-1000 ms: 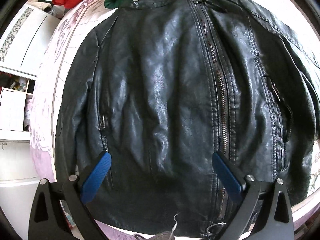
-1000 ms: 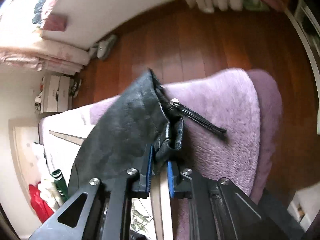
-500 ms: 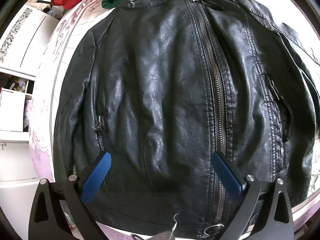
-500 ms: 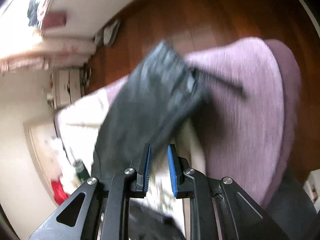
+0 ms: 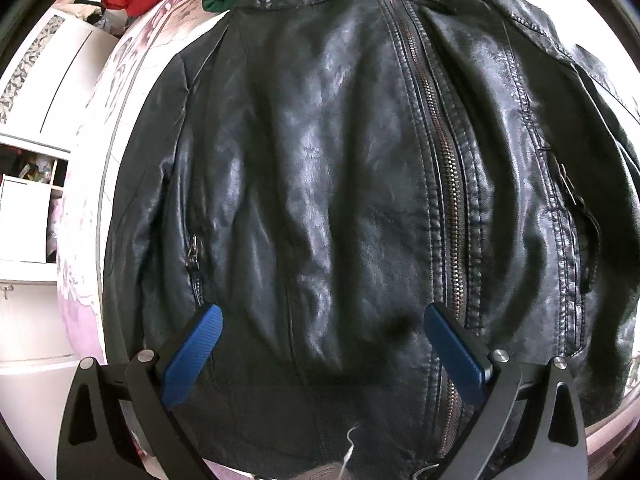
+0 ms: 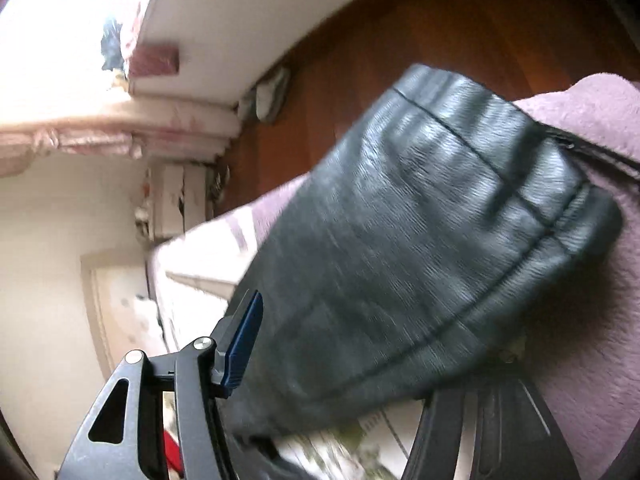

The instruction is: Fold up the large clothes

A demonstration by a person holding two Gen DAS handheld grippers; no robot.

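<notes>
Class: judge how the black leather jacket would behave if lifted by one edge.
The black leather jacket would probably drape, not hold shape: it lies in soft ridges. Its glossy surface may slip in blue pads. Metal zip suggests some weight.

The left gripper (image 5: 320, 340) is held with its blue-padded fingers (image 5: 192, 360) spread wide. On the right gripper (image 6: 360, 360), the fingers are likewise parted.

No lettering can be read anywhere — nothing on the jacket (image 5: 320, 200), nothing on its zip (image 5: 448, 184).
</notes>
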